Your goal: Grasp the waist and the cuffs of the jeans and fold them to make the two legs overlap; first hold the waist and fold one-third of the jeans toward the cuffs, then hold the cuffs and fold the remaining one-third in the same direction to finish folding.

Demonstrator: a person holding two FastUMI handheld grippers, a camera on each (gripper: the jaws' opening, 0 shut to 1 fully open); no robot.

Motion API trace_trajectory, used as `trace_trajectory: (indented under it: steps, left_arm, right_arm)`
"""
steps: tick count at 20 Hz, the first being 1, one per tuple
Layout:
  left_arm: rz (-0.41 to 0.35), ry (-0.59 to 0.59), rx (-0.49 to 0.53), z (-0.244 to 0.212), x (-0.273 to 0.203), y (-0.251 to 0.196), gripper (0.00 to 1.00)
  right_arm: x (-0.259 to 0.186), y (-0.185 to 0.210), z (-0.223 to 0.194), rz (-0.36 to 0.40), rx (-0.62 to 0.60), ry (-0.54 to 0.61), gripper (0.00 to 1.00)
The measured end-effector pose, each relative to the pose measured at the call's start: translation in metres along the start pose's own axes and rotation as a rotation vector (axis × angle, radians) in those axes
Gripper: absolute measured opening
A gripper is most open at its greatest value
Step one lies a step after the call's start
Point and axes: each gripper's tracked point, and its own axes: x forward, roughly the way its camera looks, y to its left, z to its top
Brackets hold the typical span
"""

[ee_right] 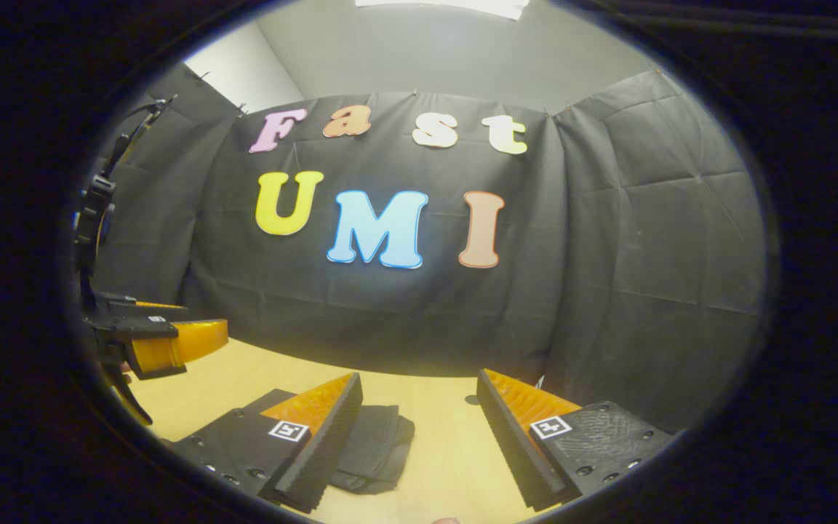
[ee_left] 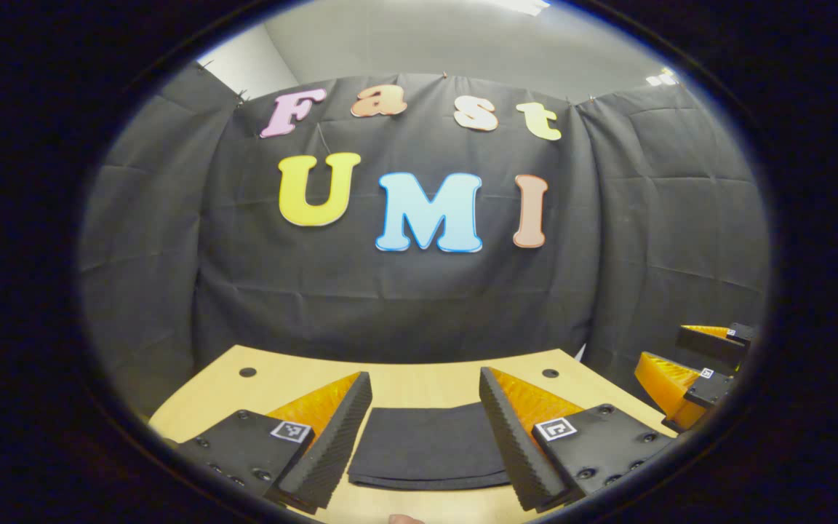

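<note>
Jaws of both the left gripper (ee_left: 425,437) and right gripper (ee_right: 419,447) stand released above the surface (ee_right: 448,444), and we judge the folding complete: the jeans (ee_left: 430,447) lie compactly stacked near its front edge.

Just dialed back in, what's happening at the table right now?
A person holds a gripper in each hand above a wooden table. A pair of dark jeans lies on it as a compact folded stack. The left gripper hangs over the stack with jaws open and nothing in them. The right gripper sits off toward one end of the stack, jaws open too. Neither one touches the cloth, so the folding looks done or nearly so.
</note>
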Motion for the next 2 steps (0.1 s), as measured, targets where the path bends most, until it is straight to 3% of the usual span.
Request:
trace_trajectory:
  steps: [2]
  left_arm:
    - [0.035,-0.031,0.018,0.0092,-0.0127,0.0144,0.95]
  right_arm:
    - [-0.0051,0.0052,0.0039,-0.004,-0.004,-0.002,0.95]
